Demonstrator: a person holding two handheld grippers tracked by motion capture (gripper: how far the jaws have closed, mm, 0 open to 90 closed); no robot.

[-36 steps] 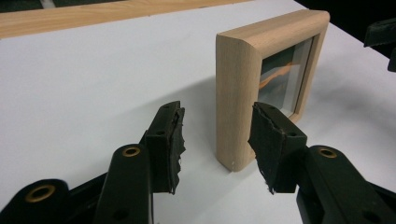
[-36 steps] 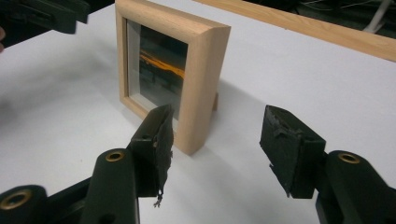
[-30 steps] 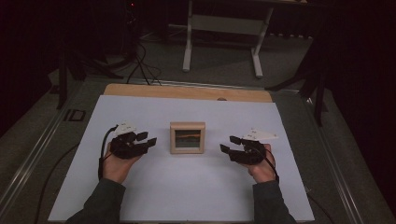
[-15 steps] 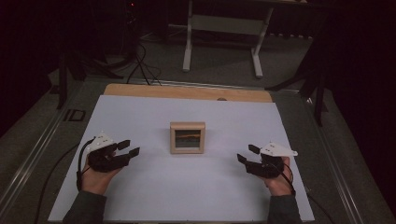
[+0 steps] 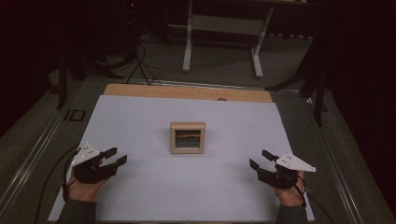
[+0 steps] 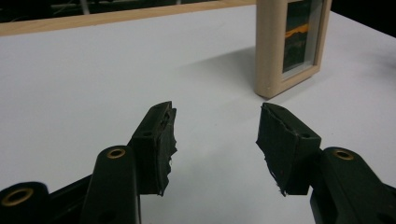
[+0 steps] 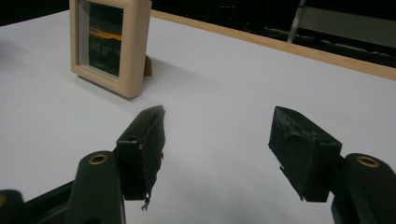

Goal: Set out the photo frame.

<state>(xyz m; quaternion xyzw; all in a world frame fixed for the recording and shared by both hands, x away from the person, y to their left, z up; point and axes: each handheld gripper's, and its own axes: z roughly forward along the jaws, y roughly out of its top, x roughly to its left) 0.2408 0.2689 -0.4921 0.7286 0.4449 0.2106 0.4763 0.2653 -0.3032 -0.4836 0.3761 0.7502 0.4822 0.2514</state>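
A small light-wood picture frame (image 5: 187, 137) stands upright in the middle of the white tabletop (image 5: 187, 191), holding a dark picture with an orange streak. My left gripper (image 5: 116, 157) rests low near the front left, well apart from the frame, jaws open and empty after opening a little wider. My right gripper (image 5: 258, 158) is at the front right, equally far away, its jaws just opened further with nothing between them. In the left gripper view the frame (image 6: 289, 42) stands beyond the open left gripper (image 6: 215, 122). The right gripper view has the frame (image 7: 112, 46) at upper left, past the right gripper (image 7: 219, 127).
A wooden strip (image 5: 187, 92) runs along the table's far edge. Beyond it on the floor stand a pale metal stand (image 5: 222, 32) and dark cables (image 5: 140, 60). Metal rails (image 5: 327, 154) border the white surface on both sides.
Both hands have drawn away from the frame's sides, outward and toward the near edge of the table. The jaws of both grippers stand wider. The frame has stayed put.
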